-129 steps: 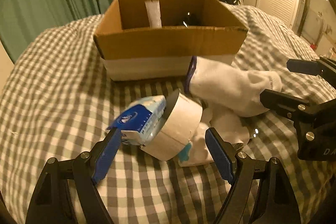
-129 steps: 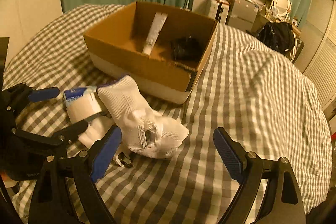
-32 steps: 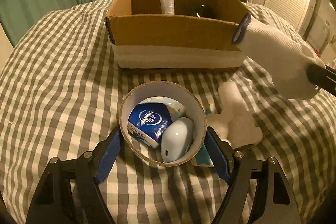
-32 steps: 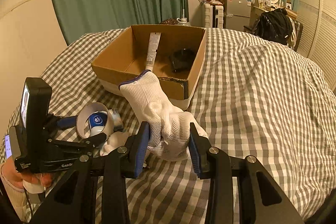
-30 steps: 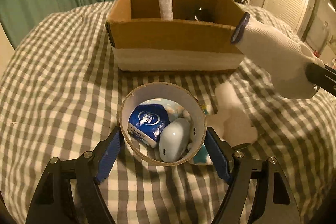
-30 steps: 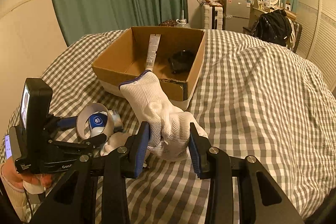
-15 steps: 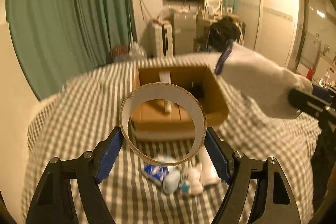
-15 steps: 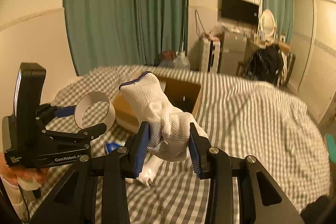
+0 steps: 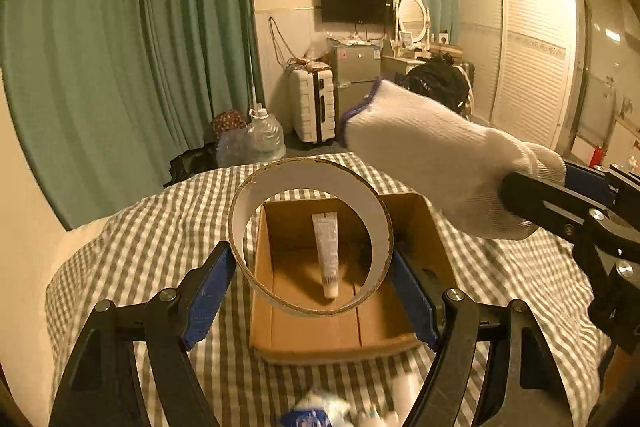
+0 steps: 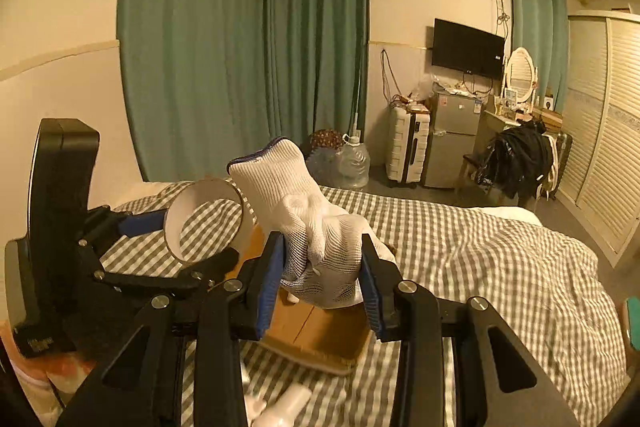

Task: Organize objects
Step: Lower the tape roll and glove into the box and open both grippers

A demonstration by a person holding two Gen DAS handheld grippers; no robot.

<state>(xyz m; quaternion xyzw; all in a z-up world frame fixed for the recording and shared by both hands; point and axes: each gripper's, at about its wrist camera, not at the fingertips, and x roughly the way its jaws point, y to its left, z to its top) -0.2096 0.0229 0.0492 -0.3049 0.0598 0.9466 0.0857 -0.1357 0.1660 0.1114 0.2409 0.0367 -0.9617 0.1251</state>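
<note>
My left gripper (image 9: 310, 297) is shut on a white tape roll (image 9: 372, 211) and holds it in the air above the open cardboard box (image 9: 420, 215). A white tube (image 9: 327, 251) lies in the box, seen through the roll. My right gripper (image 10: 322, 285) is shut on a white glove (image 10: 308, 223) with a blue cuff, also held over the box (image 10: 316, 335). The glove (image 9: 440, 163) reaches in from the right in the left wrist view. The tape roll (image 10: 178, 211) shows left of the glove in the right wrist view.
The box stands on a grey checked bed (image 9: 160, 223). A blue-and-white pack (image 9: 312, 415) and small white items (image 10: 280, 407) lie on the bed in front of the box. Green curtains, a suitcase, a fridge and wardrobes stand beyond the bed.
Both grippers have risen from the bed and moved forward over the box, carrying the tape roll and the glove. The pack and small items stayed on the bed.
</note>
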